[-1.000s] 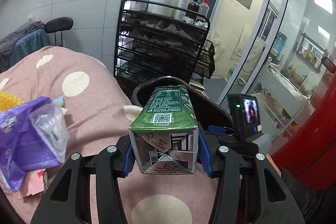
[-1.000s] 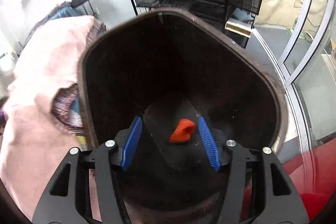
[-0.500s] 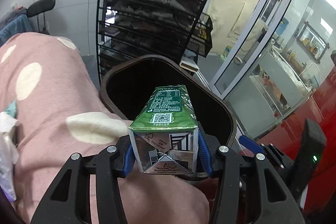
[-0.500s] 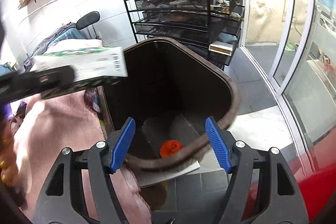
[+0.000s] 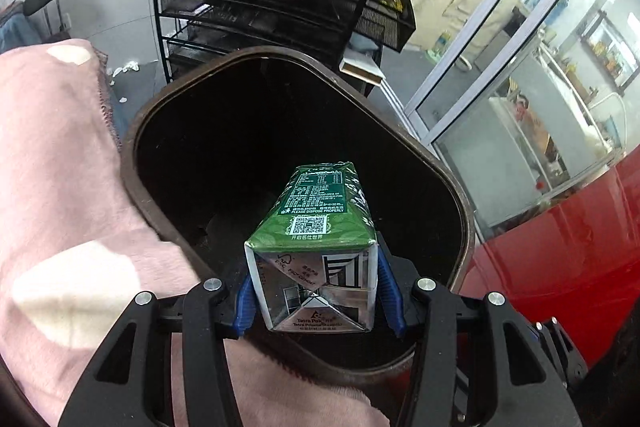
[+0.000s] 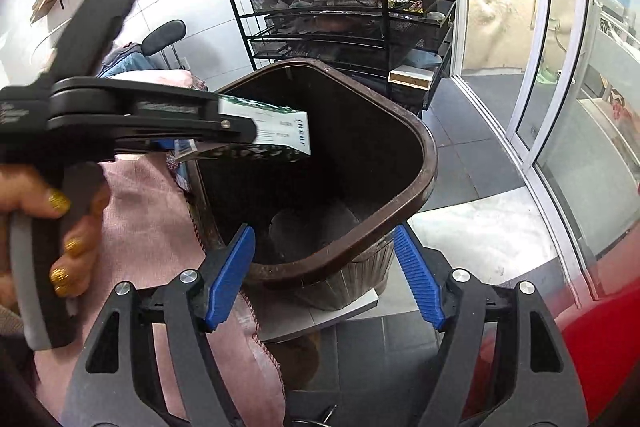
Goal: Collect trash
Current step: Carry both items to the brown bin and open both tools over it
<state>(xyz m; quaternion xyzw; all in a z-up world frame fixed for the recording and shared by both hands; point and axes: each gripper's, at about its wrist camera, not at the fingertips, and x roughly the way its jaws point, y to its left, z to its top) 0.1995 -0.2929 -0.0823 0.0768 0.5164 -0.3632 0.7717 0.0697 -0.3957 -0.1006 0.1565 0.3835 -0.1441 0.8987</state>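
From the left wrist, the bottom of the brown bin [image 5: 280,131] is lost in darkness; the green carton [image 5: 316,227] covers part of its near rim. From the right wrist, the left claw [image 6: 240,131] hides most of that carton [image 6: 280,135], and the hand [image 6: 60,227] holding it is cut off by the left edge. The print on the carton is too small to read. The bottles atop the black rack [image 6: 340,7] are cropped by the upper edge.
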